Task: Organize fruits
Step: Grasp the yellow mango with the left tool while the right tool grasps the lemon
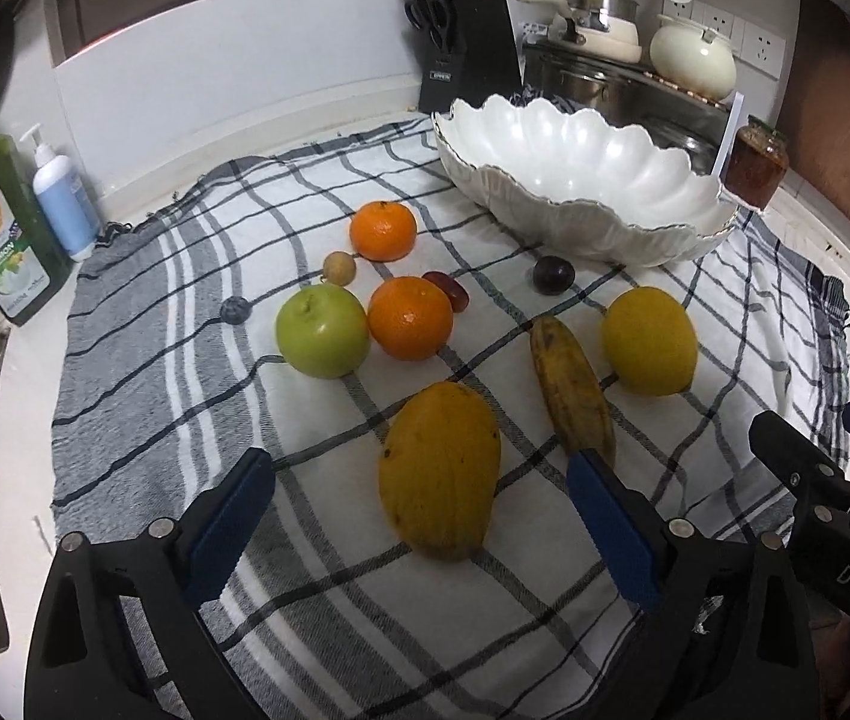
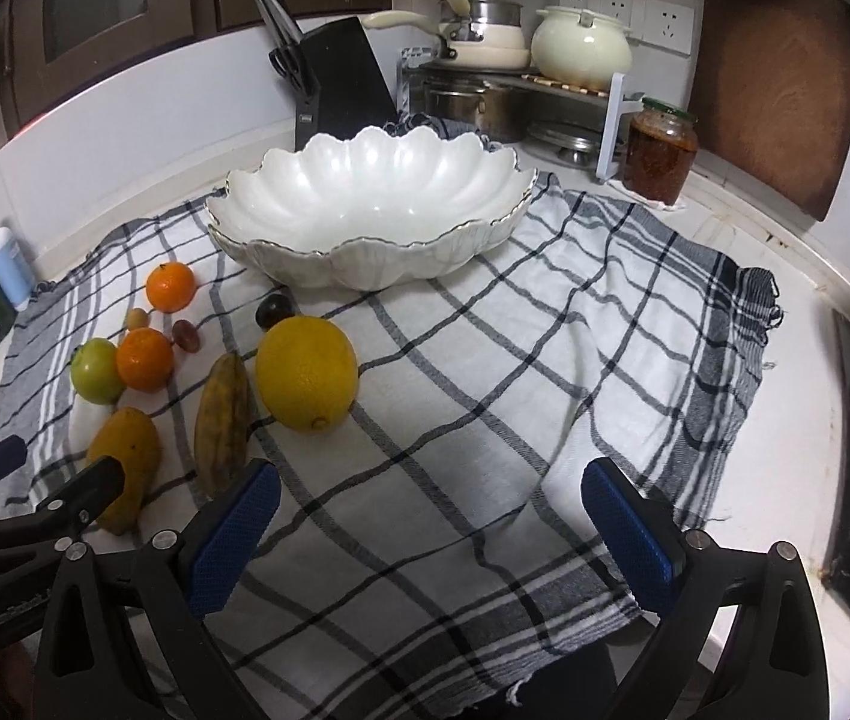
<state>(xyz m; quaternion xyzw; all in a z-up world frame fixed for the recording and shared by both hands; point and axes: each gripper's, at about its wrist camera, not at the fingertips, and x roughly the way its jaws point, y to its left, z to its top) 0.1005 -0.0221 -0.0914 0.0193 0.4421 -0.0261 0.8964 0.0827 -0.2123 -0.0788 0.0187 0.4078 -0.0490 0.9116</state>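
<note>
A kitchen counter carries a black-and-white checked cloth (image 2: pixel 545 360). At its back the scalloped white ceramic bowl (image 2: pixel 365 204) sits empty, presumably awaiting the fruit spread loose nearby. The yellow-orange mango (image 1: pixel 440 471) and spotted brown banana (image 1: pixel 572 390) lie lengthwise, pointing roughly bowlward. Left gripper (image 1: pixel 419 531) and right gripper (image 2: pixel 425 531) hover released, holding nothing.
</note>
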